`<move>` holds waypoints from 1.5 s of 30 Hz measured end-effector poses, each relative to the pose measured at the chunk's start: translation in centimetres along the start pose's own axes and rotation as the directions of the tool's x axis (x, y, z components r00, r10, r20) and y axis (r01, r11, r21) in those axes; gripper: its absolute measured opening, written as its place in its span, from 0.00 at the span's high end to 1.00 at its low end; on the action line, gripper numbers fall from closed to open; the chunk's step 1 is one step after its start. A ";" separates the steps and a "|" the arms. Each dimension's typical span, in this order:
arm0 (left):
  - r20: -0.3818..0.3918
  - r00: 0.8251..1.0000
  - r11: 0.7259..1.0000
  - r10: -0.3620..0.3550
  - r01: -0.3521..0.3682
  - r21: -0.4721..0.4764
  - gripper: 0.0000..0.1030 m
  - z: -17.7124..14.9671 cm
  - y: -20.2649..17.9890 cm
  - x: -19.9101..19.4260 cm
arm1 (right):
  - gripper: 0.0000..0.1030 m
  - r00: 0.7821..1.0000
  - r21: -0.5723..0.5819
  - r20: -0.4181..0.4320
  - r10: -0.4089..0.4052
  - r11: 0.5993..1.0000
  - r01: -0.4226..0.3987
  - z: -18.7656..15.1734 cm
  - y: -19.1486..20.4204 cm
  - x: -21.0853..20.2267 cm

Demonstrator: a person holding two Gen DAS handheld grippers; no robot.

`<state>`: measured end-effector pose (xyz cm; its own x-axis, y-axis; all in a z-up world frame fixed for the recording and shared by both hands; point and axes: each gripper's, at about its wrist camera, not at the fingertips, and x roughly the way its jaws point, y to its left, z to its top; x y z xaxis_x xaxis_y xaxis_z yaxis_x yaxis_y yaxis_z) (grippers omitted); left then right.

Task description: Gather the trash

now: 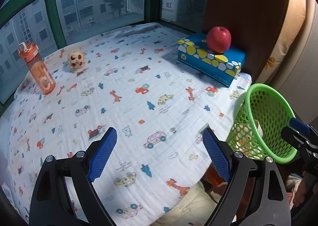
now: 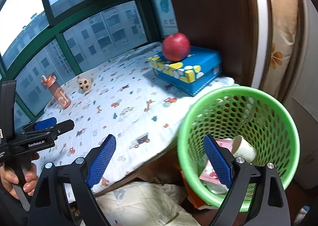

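A green mesh trash basket [image 2: 238,94] stands beside the table's right edge; it also shows in the left wrist view [image 1: 266,94]. Inside it lie a white paper cup [image 2: 243,147], a pink packet [image 2: 208,174] and other scraps. My right gripper [image 2: 160,158] is open and empty, its right finger over the basket's near rim. My left gripper [image 1: 160,152] is open and empty above the near part of the table with a patterned cloth [image 1: 139,90]. The left gripper shows in the right wrist view [image 2: 49,124], and the right one in the left wrist view [image 1: 298,128].
An orange water bottle [image 1: 37,68] and a small round toy [image 1: 76,59] stand at the far left by the window. A red apple [image 1: 218,40] sits on a blue box [image 1: 212,60] at the far right. A cream quilt [image 2: 143,202] lies below the table edge.
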<state>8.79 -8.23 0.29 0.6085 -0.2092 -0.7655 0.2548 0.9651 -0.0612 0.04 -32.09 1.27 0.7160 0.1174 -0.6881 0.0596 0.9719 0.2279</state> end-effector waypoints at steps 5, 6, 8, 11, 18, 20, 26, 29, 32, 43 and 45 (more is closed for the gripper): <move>0.035 0.997 0.997 0.072 -0.071 -0.034 0.12 -0.5 2.8 -1.4 | 0.14 1.000 -0.037 0.001 0.028 0.999 -0.028 0.4 2.3 0.5; 0.047 0.994 0.995 0.098 -0.097 -0.035 0.12 -0.6 3.2 -1.7 | 0.14 0.999 -0.045 0.000 0.033 0.998 -0.033 0.5 2.7 0.6; 0.057 0.991 0.992 0.122 -0.119 -0.039 0.11 -0.7 3.9 -2.3 | 0.14 0.999 -0.060 0.003 0.036 0.998 -0.036 0.7 3.5 0.8; 0.066 0.989 0.989 0.135 -0.131 -0.063 0.10 -1.1 5.1 -3.0 | 0.13 0.999 -0.084 0.010 0.036 0.996 -0.035 0.8 4.6 1.0; 0.089 0.980 0.980 0.180 -0.171 -0.100 0.10 -2.5 6.5 -4.2 | 0.13 0.999 -0.113 0.016 0.050 0.992 -0.048 0.5 6.6 1.4; 0.103 0.975 0.976 0.197 -0.186 -0.109 0.10 -2.9 6.7 -4.7 | 0.13 0.999 -0.120 0.018 0.049 0.992 -0.046 0.3 7.0 1.3; 0.122 0.970 0.972 0.209 -0.192 -0.137 0.09 -3.8 7.4 -5.5 | 0.13 0.999 -0.137 0.018 0.045 0.990 -0.043 -0.3 7.7 1.3; 0.129 0.968 0.971 0.217 -0.199 -0.136 0.08 -4.3 7.7 -6.0 | 0.12 0.999 -0.134 0.021 0.044 0.990 -0.041 -0.6 7.8 1.3; 0.134 0.966 0.969 0.221 -0.203 -0.137 0.07 -4.7 8.1 -6.5 | 0.12 0.999 -0.132 0.019 0.046 0.990 -0.043 -0.7 7.9 1.3; 0.140 0.960 0.966 0.242 -0.224 -0.133 0.07 -5.8 8.3 -7.2 | 0.12 0.999 -0.162 0.026 0.041 0.986 -0.036 -1.2 8.8 0.9; 0.141 0.961 0.967 0.238 -0.220 -0.131 0.07 -5.8 8.3 -7.3 | 0.12 0.999 -0.165 0.026 0.043 0.986 -0.038 -1.3 8.9 0.9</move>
<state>2.08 2.23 1.62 0.7512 0.0066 -0.6600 0.0134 0.9996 0.0253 0.31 -23.05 1.86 0.7356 0.1535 -0.6598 -0.0830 0.9871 0.1372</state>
